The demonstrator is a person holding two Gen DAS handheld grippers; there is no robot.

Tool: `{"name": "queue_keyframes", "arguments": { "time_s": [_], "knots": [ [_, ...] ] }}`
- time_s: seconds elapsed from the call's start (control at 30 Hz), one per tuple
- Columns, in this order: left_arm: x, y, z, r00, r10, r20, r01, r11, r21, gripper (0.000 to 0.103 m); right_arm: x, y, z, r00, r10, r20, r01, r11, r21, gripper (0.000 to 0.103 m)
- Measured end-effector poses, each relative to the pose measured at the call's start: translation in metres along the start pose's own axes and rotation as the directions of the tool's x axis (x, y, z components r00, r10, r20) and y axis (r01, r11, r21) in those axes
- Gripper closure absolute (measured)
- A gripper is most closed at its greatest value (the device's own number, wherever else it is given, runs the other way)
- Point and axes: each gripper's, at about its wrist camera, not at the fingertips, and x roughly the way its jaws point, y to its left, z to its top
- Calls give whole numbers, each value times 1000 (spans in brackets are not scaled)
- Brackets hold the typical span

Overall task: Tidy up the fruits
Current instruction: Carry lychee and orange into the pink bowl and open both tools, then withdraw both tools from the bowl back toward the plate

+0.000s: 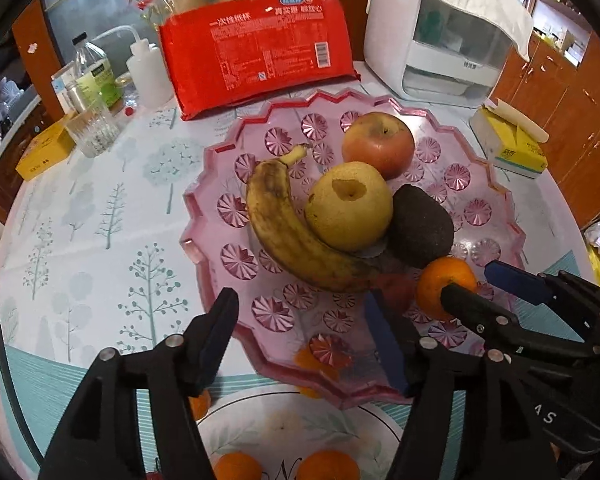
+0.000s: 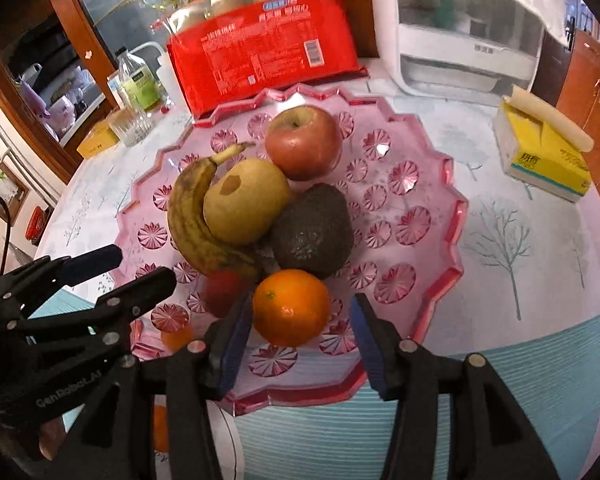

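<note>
Two sets of fingers stand apart over the scalloped pink glass fruit tray (image 2: pixel 440 184): the right gripper (image 2: pixel 298 344) straddles a round orange tangerine (image 2: pixel 291 307) without pressing it – apparently set down beside the other fruit – while the left gripper (image 1: pixel 300 340) gapes empty.

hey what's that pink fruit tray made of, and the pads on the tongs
Pink tray: likely clear moulded plastic, perhaps glass; glossy, see-through, with pressed starburst facets. Pads on the right tongs: blue, matte, soft-looking, probably foam or rubber.
</note>
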Motion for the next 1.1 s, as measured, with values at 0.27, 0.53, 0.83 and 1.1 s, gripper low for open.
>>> {"name": "queue_keyframes", "arguments": {
  "time_s": [0.27, 0.53, 0.83, 1.1],
  "knots": [
    [-11, 20, -7, 999, -25, 36, 28, 995, -97, 26, -5, 5, 1, 1000, -13, -9, 13, 1000, 12, 44],
    [-42, 26, -4, 993, -40, 109, 51, 994, -97, 23, -37, 7, 7, 999, 0, 50, -3, 999, 50, 37],
    [-76, 44, -13, 991, -111, 70, 120, 983, -142, 22, -84, 20, 1, 992, 2, 128, -12, 997, 73, 31],
    [-112, 71, -41, 992, -84, 96, 97, 984, -148, 22, -120, 41, -17, 988, -11, 155, -3, 996, 89, 30]
  ]
}}
